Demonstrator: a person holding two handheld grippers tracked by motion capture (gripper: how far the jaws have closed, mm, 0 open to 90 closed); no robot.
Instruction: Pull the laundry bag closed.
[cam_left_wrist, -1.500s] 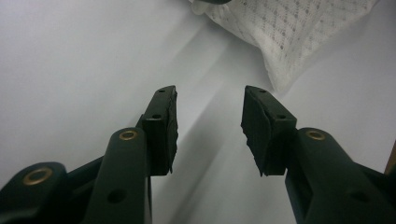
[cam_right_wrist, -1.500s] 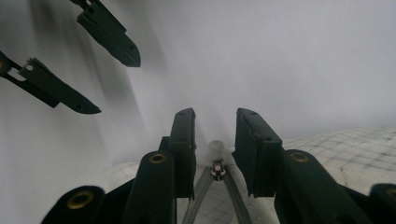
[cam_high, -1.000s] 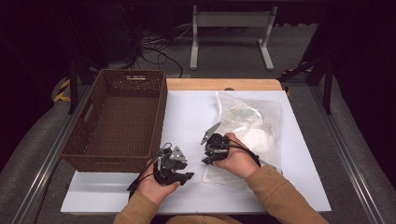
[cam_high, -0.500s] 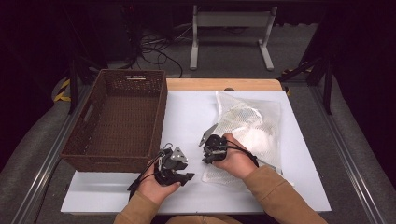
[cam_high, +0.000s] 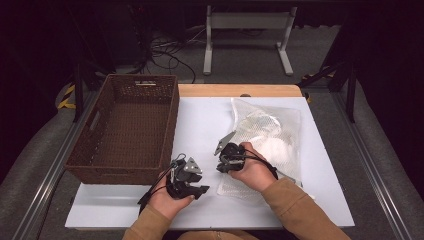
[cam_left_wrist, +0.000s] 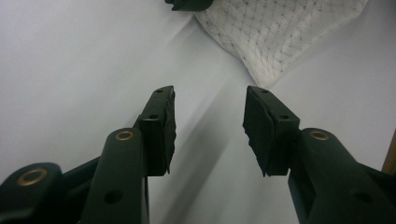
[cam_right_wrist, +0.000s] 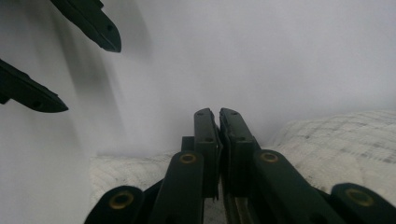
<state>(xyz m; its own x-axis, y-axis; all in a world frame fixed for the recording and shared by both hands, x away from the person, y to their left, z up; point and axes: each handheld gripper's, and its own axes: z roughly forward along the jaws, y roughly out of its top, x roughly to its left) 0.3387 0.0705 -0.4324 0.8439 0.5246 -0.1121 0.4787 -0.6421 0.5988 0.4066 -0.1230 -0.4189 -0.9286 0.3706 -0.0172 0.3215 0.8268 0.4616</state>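
**White mesh bag: confirm the pinch on its near-left corner before lifting**

High view: the white mesh bag (cam_high: 272, 135) lies flat on the right half of the white table (cam_high: 200, 120). The brown wicker basket (cam_high: 170, 125) stands well apart from it on the left. The right gripper (cam_high: 222, 167) sits at the bag's near-left corner. The left gripper (cam_high: 202, 190) rests just left of it on bare table, nearer the person. Judging by this layout, the step in hand is taking hold of that corner.

Left gripper view: the left tongs (cam_left_wrist: 210, 130) stand partly open with nothing between the pads, only table. The bag's corner (cam_left_wrist: 280, 37) lies just beyond them, up and to the right. A good second grip would go on that corner a little away from the first, so the bag lifts spread rather than bunched.

Right gripper view: the right tongs (cam_right_wrist: 218, 121) have just been closing and now stand pressed together. Mesh (cam_right_wrist: 336, 140) lies on both sides of their base. I cannot tell whether any netting is caught between the pads. Thin mesh slips easily, so a slow trial lift would show it. If the corner stays down, I would reopen the tongs, push them lower against the table and pinch again.
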